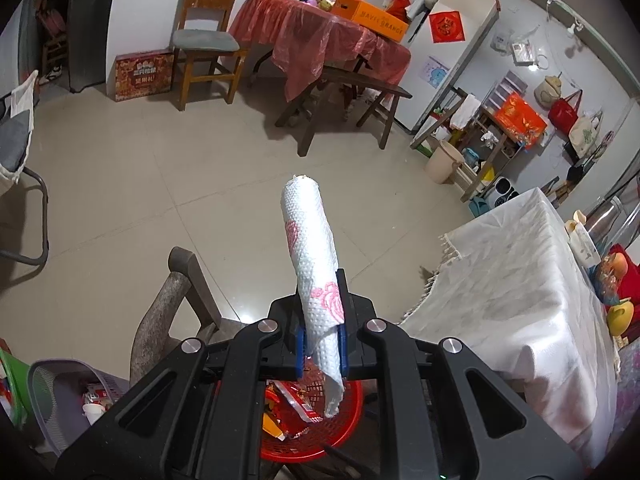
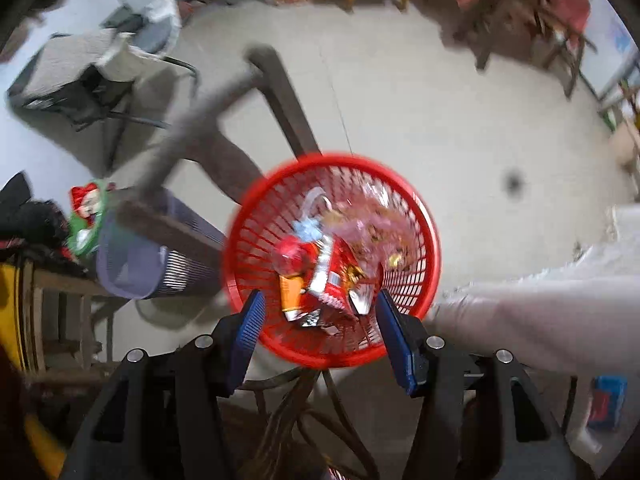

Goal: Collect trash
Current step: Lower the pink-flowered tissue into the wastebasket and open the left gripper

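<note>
My left gripper (image 1: 322, 320) is shut on a rolled white paper towel (image 1: 310, 240) with pink flower prints, which sticks up past the fingertips and hangs down behind them. Below it sits a red plastic basket (image 1: 344, 436) holding wrappers. In the blurred right wrist view, my right gripper (image 2: 320, 304) is open and empty, right above the red basket (image 2: 248, 216). Inside lie red and orange snack wrappers (image 2: 316, 276), foil bits and clear plastic.
A grey mesh bin (image 1: 52, 392) stands left of the red basket; it also shows in the right wrist view (image 2: 160, 260). A weathered wooden chair (image 1: 176, 292) is beside them. A table with a white cloth (image 1: 520, 292) is at right. Tiled floor (image 1: 160, 180) lies ahead.
</note>
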A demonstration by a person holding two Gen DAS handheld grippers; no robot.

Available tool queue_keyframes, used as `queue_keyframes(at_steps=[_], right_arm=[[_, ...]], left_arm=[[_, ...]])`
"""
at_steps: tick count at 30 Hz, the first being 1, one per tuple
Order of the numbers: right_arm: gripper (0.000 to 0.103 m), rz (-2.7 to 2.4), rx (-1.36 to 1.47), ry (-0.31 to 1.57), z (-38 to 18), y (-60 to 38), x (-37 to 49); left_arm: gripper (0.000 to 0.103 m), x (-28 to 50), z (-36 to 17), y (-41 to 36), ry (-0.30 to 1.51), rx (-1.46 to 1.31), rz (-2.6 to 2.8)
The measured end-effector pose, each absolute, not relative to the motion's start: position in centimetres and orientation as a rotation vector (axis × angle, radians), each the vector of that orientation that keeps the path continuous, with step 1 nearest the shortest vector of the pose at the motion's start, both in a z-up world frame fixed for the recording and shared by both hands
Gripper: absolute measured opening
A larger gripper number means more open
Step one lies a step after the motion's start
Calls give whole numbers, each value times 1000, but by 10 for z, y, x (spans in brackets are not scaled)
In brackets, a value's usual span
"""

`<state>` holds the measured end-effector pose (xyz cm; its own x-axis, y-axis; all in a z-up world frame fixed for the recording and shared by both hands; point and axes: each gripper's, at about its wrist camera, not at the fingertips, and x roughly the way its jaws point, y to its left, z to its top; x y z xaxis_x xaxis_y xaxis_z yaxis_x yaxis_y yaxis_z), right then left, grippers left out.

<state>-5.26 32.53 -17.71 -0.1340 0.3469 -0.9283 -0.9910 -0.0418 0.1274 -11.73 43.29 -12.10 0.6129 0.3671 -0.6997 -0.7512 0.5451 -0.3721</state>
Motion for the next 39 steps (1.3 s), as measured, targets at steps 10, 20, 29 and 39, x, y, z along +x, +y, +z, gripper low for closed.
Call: queue_keyframes(at_steps=[10, 20, 29, 39], right_arm=[[65, 1495, -638, 651, -30, 248, -28], [76, 1173, -125, 755, 16, 187, 112], [76, 1191, -90, 787, -9, 183, 129], [76, 1182, -51, 798, -25, 168, 124]], left_arm=[[15, -102, -139, 433, 672, -715, 709], [15, -62, -232, 432, 1032, -883, 515], [15, -50, -297, 436, 1252, -896, 484], [14, -33, -395, 427, 1454, -933, 422]])
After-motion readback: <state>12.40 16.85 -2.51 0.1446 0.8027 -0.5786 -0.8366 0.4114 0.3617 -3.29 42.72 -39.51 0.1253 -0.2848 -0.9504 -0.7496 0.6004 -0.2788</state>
